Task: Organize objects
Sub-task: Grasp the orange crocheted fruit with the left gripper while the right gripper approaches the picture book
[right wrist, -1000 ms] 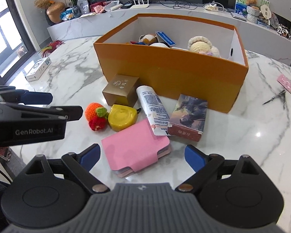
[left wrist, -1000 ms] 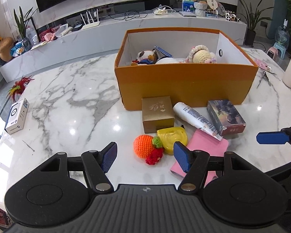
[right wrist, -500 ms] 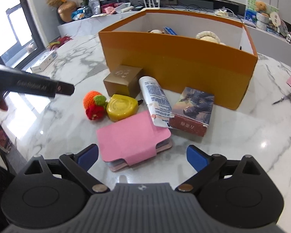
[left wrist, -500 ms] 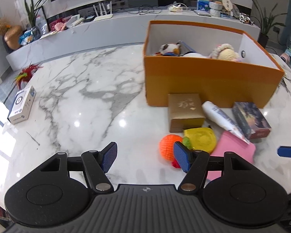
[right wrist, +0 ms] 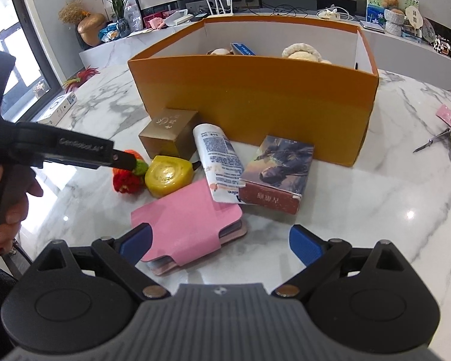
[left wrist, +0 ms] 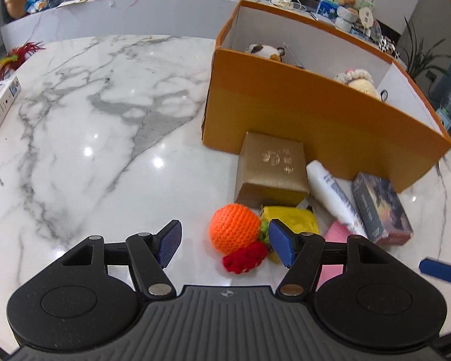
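A white marble bench (left wrist: 105,126) fills the scene. Toward its far side stands a large open orange box (right wrist: 255,96), with soft toys and a small blue packet already inside.

In front of the box's near wall lies a tight cluster of loose things. Largest is a pink wallet (right wrist: 183,225), flat and nearest the camera in the right wrist view. Beside it are a picture-covered box (right wrist: 275,174), a white tube (right wrist: 219,165) lying with its long axis pointing toward the orange box, and a gold gift box (left wrist: 272,170). Smaller again are a yellow ingot-shaped piece (right wrist: 168,176) and a crocheted orange fruit (left wrist: 234,228) with a red knitted bit attached.

The left gripper (left wrist: 224,240) hangs just over the crocheted fruit, its fingers spread and released, holding nothing. The fruit sits between them, closer to the right-hand finger (left wrist: 281,245), so a grasp here probably needs a slight shift that way.

The right gripper (right wrist: 219,242) is also released and empty, its fingers straddling the near end of the pink wallet.
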`<state>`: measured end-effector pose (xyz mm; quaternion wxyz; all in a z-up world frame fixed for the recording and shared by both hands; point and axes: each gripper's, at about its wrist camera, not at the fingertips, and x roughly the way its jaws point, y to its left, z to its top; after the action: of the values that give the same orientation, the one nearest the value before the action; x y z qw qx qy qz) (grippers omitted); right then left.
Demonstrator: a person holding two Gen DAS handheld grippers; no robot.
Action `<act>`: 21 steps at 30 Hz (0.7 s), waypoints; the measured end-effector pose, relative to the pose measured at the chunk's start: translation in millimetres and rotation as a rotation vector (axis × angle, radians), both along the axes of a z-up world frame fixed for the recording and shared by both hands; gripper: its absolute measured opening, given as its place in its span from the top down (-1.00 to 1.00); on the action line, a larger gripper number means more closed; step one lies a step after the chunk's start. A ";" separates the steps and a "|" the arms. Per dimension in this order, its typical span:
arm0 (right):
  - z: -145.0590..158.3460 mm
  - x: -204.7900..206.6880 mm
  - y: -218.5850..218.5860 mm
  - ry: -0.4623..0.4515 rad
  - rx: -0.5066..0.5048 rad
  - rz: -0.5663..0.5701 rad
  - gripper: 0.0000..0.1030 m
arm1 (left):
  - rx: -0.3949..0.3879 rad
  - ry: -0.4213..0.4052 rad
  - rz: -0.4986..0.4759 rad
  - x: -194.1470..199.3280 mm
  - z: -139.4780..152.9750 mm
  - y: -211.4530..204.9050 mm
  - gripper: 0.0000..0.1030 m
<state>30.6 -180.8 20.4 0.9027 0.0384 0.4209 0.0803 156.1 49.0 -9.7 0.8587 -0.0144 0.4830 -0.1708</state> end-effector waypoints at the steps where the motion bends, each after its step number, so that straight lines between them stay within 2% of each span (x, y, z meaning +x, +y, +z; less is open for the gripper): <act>1: 0.0 0.6 -0.1 0.000 0.002 0.000 -0.90 | -0.007 0.006 0.008 1.5 -0.7 0.2 -0.47; 7: -1.8 4.4 1.4 0.007 0.006 0.010 -0.90 | -0.074 0.047 0.060 6.7 2.5 10.9 -0.47; 9: -1.7 5.1 2.0 0.005 0.011 0.015 -0.90 | -0.104 0.084 0.077 11.6 -2.4 13.6 -0.47; 15: -2.0 7.8 4.3 -0.001 0.007 0.023 -0.90 | -0.272 0.209 0.132 20.7 -18.2 20.2 -0.47; 18: -1.7 8.9 2.8 -0.008 0.011 0.019 -0.90 | -0.270 0.213 0.157 24.9 -22.5 17.3 -0.47; 21: 0.4 10.9 -2.5 -0.031 -0.010 -0.003 -0.90 | -0.251 0.197 0.154 25.1 -22.9 12.7 -0.34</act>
<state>41.5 -183.4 20.8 0.9094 0.0334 0.4072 0.0775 181.2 61.7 -32.6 0.8092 -0.1751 0.5372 -0.1612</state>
